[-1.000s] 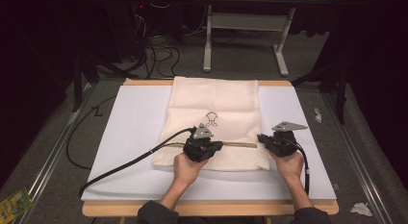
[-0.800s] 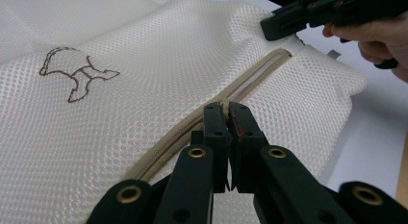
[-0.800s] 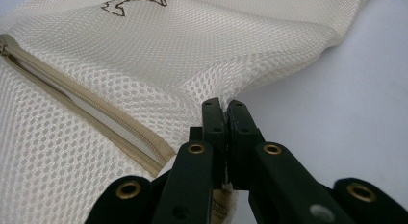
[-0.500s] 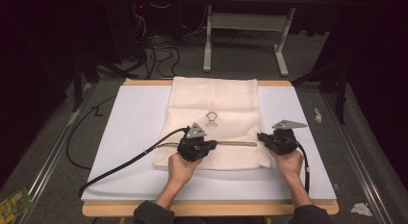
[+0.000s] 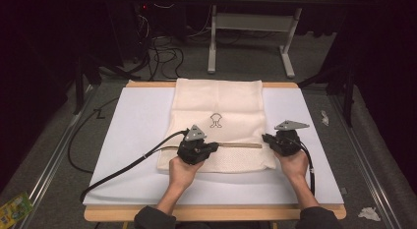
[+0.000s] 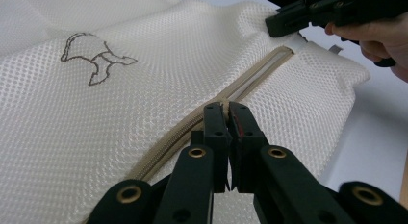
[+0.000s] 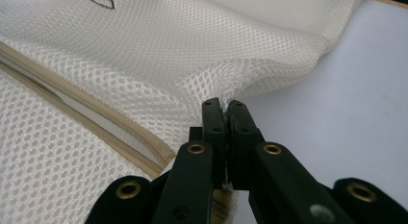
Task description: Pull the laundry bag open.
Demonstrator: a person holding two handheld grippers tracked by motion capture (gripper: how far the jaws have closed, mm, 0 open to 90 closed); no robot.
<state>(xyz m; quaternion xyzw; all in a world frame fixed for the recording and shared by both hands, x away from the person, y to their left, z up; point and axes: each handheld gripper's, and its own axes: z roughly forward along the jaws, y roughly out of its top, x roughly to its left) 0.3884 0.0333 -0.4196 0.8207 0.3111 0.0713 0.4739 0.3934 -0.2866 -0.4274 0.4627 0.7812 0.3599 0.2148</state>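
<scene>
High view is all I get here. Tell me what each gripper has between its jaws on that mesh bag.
Observer: The left gripper is shut on the zipper pull, at the meeting point of the closed and open stretches of the zipper.
Operator: Now the right one.
Observer: The right gripper is shut on a pinch of mesh at the edge of the mesh bag, just past the zipper's end, and the fabric puckers up into its jaws.
Operator: Say how much of the zipper is open.
Observer: In the left gripper view, the stretch from the pull toward the right gripper gapes open; the stretch behind the pull, nearer the camera, looks closed.
</scene>
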